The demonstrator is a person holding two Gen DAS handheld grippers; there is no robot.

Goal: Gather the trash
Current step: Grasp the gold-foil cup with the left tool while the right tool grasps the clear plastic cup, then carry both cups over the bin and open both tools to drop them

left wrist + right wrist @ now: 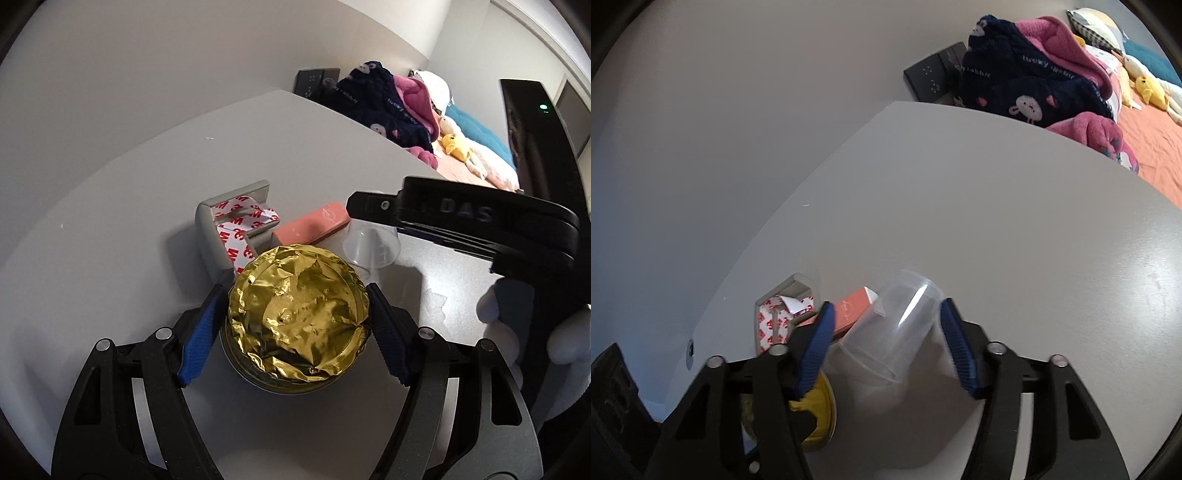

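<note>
Trash sits clustered on the worktop (110,221) — foil-topped tin (299,314) is flanked by the left gripper (295,325) fingers, contact can't be told. Clear plastic cup (897,332) lies between spread right gripper (886,350) fingers — easily crushed or knocked away.

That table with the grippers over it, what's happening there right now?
Someone is clearing litter off a white table with two handheld grippers. The left gripper brackets a gold foil-covered tin, blue pads at its sides. The right gripper is open around a clear plastic cup lying on its side. Behind them sit a salmon box and a grey bracket with 3M tape.
</note>
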